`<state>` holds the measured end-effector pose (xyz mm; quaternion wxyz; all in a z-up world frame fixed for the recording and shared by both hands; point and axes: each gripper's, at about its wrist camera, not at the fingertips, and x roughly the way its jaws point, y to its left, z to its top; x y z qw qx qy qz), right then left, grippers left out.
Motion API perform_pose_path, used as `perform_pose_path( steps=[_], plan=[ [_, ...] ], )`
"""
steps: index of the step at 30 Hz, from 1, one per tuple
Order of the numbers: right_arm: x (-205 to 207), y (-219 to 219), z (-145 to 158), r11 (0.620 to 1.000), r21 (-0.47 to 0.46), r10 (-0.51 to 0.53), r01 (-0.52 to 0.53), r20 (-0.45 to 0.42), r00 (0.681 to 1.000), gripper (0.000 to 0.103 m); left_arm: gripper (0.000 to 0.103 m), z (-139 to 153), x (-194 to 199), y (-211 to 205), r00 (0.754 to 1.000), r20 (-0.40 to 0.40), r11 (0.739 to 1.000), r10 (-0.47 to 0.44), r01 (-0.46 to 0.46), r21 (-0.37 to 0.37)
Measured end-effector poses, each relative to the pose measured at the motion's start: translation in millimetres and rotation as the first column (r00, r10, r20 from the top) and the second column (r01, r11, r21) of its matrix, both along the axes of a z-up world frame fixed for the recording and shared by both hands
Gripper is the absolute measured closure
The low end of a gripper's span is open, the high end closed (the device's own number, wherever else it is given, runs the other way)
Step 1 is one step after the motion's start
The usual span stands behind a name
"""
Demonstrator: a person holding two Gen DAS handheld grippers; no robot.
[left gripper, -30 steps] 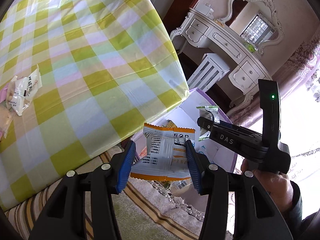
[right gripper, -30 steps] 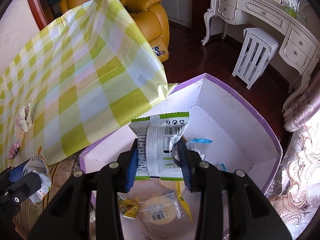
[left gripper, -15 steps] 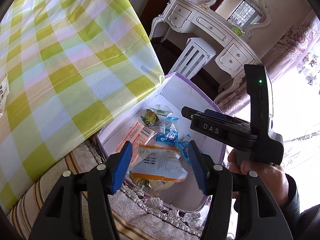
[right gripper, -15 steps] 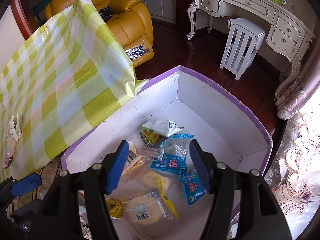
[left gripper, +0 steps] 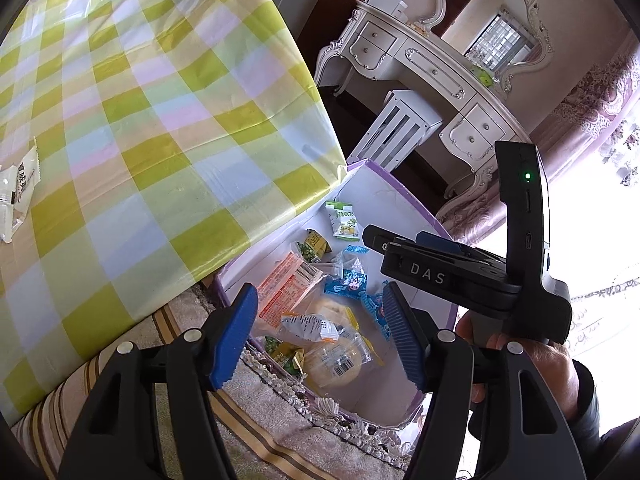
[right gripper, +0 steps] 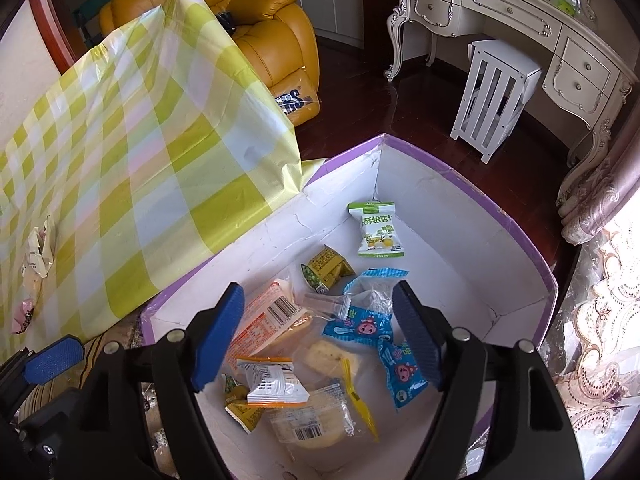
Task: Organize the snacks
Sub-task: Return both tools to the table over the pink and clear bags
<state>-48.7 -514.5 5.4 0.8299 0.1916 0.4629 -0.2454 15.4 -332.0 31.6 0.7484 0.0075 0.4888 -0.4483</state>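
Observation:
A white box with a purple rim (right gripper: 460, 176) (left gripper: 400, 192) stands on the floor beside the table. Several snack packets lie in it. A green-and-white packet (right gripper: 376, 232) (left gripper: 342, 220) rests near the far corner. A white packet with orange trim (right gripper: 272, 380) (left gripper: 308, 326) lies on top of clear-wrapped round cakes (right gripper: 316, 424). My left gripper (left gripper: 318, 332) hovers over the box, its jaws opening with nothing between them. My right gripper (right gripper: 316, 332) hangs above the box too, jaws opening and empty. More packets (left gripper: 16, 192) (right gripper: 38, 256) lie on the table.
The table wears a yellow-green checked cloth (left gripper: 140, 120) (right gripper: 120, 140) that overhangs the box's left side. A fringed rug (left gripper: 280, 440) lies under the box. Beyond stand a yellow armchair (right gripper: 260, 32), a white stool (right gripper: 496, 92) and a white dressing table (right gripper: 520, 12).
Both grippers have let go. The orange-trimmed packet fell from the left jaws and the green-and-white one from the right jaws into the box, and both pairs of jaws have widened.

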Motion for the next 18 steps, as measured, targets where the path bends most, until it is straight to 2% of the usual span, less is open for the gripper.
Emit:
perform_pose_path(
  steps=[5,7,11,14,18],
  plan=[
    [11.3,13.1,3.2,0.999,0.006,0.034,-0.034,0.007,0.999,0.027,0.04,3.1,8.8,14.9,0.998,0.031,0.998,0.056,-0.056,0.011],
    [16.0,18.9,5.4,0.999,0.008,0.05,-0.05,0.013,0.999,0.027,0.035,4.5,14.3,24.5,0.995,0.04,0.996,0.09,-0.09,0.009],
    [26.2,31.5,9.3,0.996,0.01,0.084,-0.084,0.022,0.996,0.027,0.035,6.6,27.1,47.5,0.984,0.057,0.985,0.17,-0.17,0.004],
    [32.7,40.5,10.3,0.994,0.012,0.106,-0.106,0.023,0.994,0.027,0.035,9.7,38.4,71.6,0.962,0.082,0.966,0.259,-0.26,-0.003],
    [39.4,50.4,10.4,0.991,0.014,0.131,-0.132,0.02,0.991,0.027,0.036,17.5,53.2,108.3,0.907,0.152,0.918,0.394,-0.397,-0.007]
  ],
)
